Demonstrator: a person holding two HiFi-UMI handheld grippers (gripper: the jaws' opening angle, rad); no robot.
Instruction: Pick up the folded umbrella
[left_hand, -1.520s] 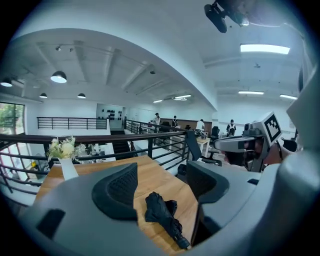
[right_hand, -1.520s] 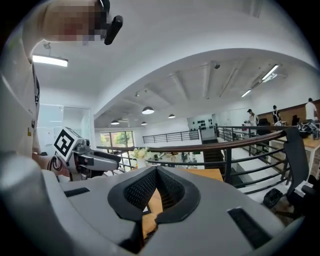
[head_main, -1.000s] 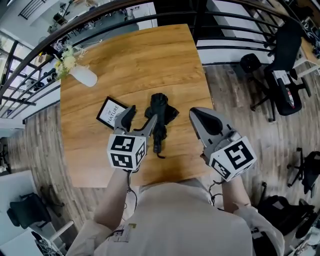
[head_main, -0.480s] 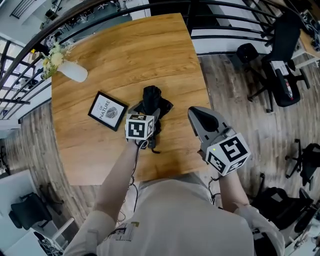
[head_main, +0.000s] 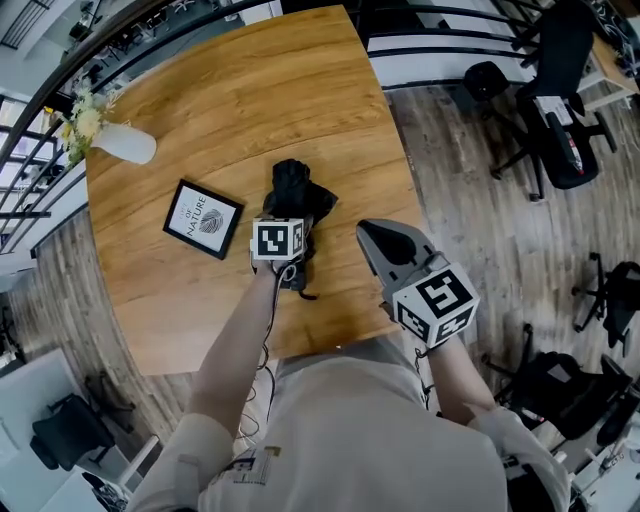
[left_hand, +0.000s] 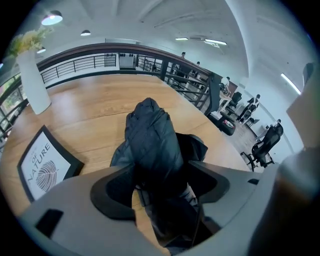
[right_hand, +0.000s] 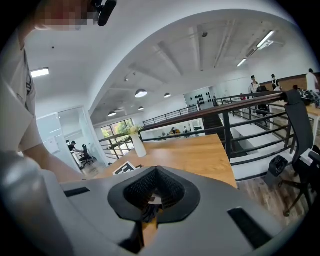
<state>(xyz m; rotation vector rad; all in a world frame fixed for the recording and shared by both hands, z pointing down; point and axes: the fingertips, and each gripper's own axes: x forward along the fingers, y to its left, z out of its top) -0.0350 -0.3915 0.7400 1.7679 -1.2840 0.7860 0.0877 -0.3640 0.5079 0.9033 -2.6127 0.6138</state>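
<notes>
The folded black umbrella (head_main: 292, 185) lies near the middle of the wooden table (head_main: 230, 90), its handle end toward me. My left gripper (head_main: 297, 222) is down over it. In the left gripper view the umbrella (left_hand: 152, 145) fills the gap between the two jaws, which press its sides, so the left gripper (left_hand: 162, 182) is shut on it. The umbrella rests on the table. My right gripper (head_main: 376, 236) hovers over the table's near right edge, apart from the umbrella. Its jaws meet with nothing between them in the right gripper view (right_hand: 156, 170).
A framed print (head_main: 203, 218) lies left of the umbrella. A white vase with flowers (head_main: 120, 145) stands at the far left of the table. A dark railing (head_main: 440, 45) runs behind the table, and office chairs (head_main: 560, 60) stand on the floor to the right.
My left gripper has gone forward and down from the near edge onto the umbrella, and its jaws now hold the umbrella's sides. The right gripper has drifted slightly left.
</notes>
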